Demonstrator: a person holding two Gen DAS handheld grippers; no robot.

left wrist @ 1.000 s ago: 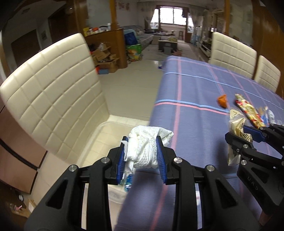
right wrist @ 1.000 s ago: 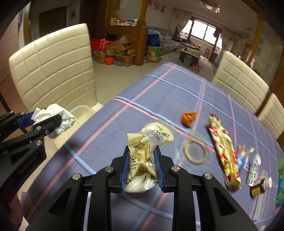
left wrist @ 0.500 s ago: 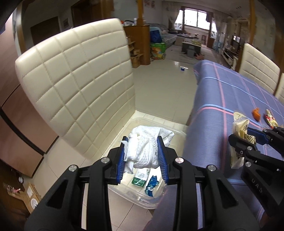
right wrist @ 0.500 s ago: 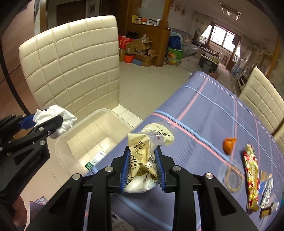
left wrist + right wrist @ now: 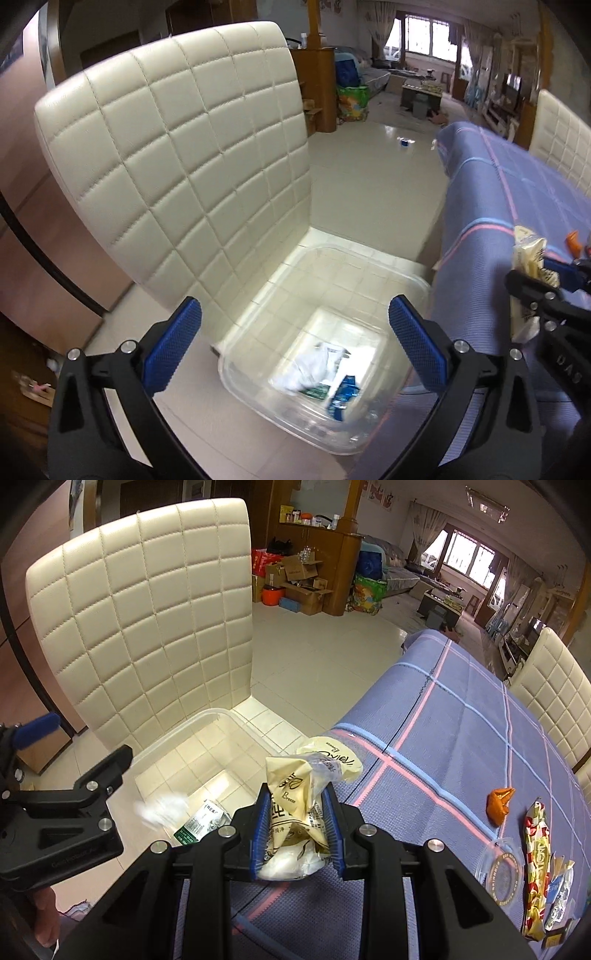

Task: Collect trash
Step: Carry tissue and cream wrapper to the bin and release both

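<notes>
Moved: white tissue (image 5: 314,369) dropped into bin (image 5: 373,254) | left tool (image 5: 295,343) apart | right tool (image 5: 297,830) clamped on wrapper (image 5: 295,794) | left: desk (image 5: 461,738) litter.

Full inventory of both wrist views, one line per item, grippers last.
clear plastic bin: 1, transparent, on the chair seat beside the table
white tissue wad: 1, white, blurred, inside the bin
small packets: at least 2, green-white and blue, on the bin floor
chair: 1 near, cream quilted; more at the table's far side
tablecloth: 1, blue with pink and light-blue stripes
orange scrap: 1, orange, on the tablecloth
snack wrapper: 1, red-gold, right edge
clear round lid: 1, beside the wrapper
cream bag: 1, clamped in the right gripper
left gripper: open, empty, above the bin
right gripper: shut on the bag
</notes>
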